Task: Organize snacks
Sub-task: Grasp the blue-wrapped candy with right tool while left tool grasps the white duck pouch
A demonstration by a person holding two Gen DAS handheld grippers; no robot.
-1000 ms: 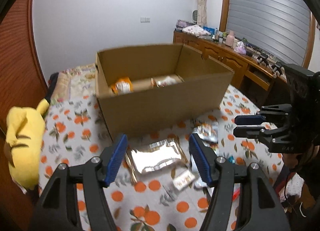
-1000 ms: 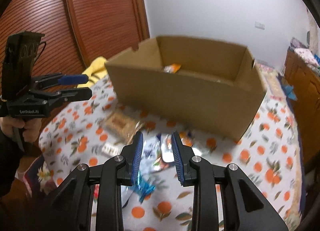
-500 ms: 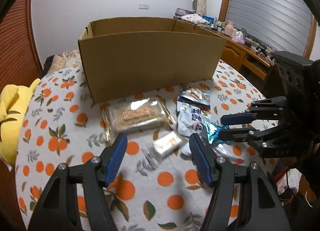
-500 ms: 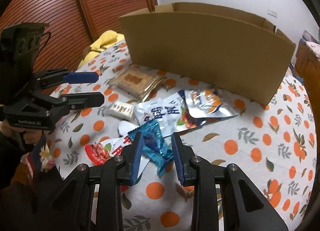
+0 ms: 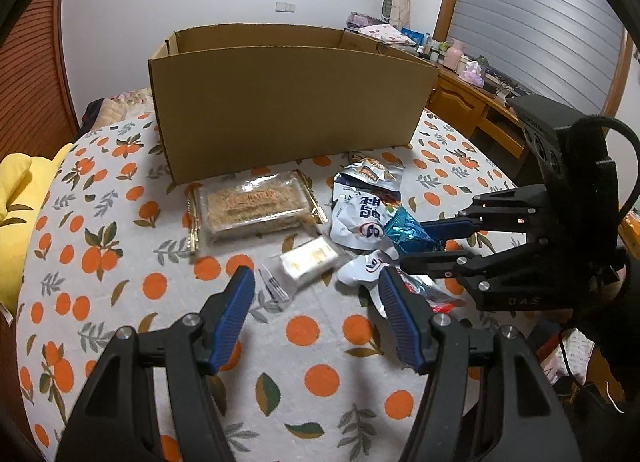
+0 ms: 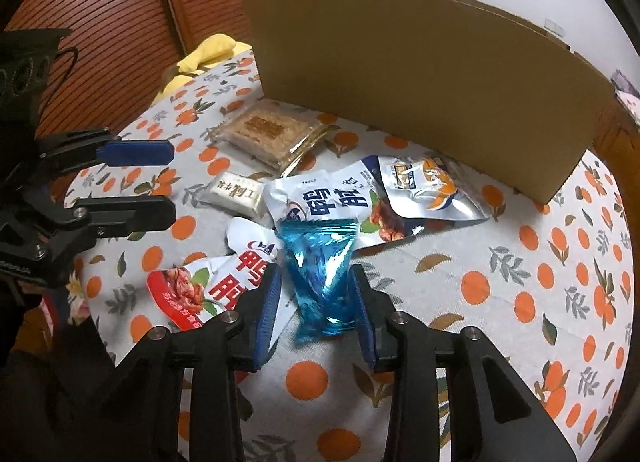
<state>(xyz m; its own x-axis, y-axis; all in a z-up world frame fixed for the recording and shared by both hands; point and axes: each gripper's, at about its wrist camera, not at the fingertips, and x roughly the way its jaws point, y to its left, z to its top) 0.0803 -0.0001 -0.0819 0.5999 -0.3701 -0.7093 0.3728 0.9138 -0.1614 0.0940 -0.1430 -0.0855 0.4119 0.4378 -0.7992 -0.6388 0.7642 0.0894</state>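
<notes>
A large open cardboard box (image 5: 288,109) (image 6: 420,61) stands at the back of the table. In front of it lie a clear cracker pack (image 5: 252,205) (image 6: 268,129), a small white packet (image 5: 310,258) (image 6: 238,193), a white-and-blue pouch (image 5: 360,213) (image 6: 320,197), a silver pouch (image 5: 372,171) (image 6: 428,185), a red-and-white pouch (image 6: 200,290) and a blue foil packet (image 5: 408,229) (image 6: 320,262). My right gripper (image 6: 316,278) (image 5: 414,246) straddles the blue packet, its jaws opening, pads not pressing. My left gripper (image 5: 316,282) (image 6: 171,179) hangs open just short of the white packet.
An orange-print cloth (image 5: 320,374) covers the round table. A yellow plush toy (image 5: 20,201) (image 6: 208,53) lies at its left edge. A wooden sideboard (image 5: 472,101) with clutter stands at the right, slatted wooden doors (image 6: 120,21) on the left.
Both grippers have sunk toward the table, so the box's inside is out of sight. The right gripper has come down around the blue packet.
</notes>
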